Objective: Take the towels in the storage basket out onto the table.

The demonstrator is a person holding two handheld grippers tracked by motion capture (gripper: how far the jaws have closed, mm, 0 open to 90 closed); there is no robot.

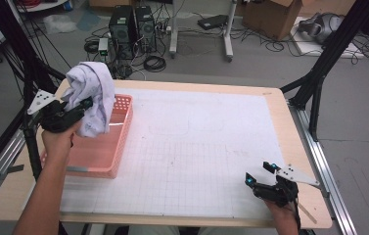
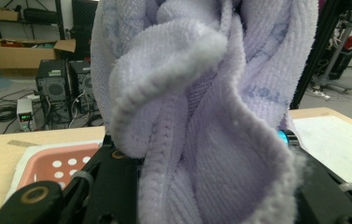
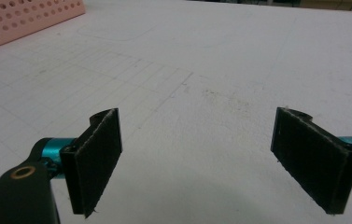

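Above the pink basket (image 1: pixel 104 147) at the table's left edge, the left gripper (image 1: pixel 81 106) clamps a bunched towel (image 1: pixel 93 93); the right gripper (image 1: pixel 260 178) gapes wide.

Both claws black w/ teal accents. Left claw (image 1: pixel 81 105): grey 3-cornered plate on top. Right claw (image 3: pixel 197 161): flat black pads, brass-ringed screw hole, grey plate, trailing cable. Forearms bare.

One lavender towel (image 1: pixel 94 95). One pink perforated basket (image 1: pixel 116 142). Two handheld grippers: left gripper (image 1: pixel 77 108), right gripper (image 1: pixel 258 178). One gridded white mat (image 1: pixel 201 147).
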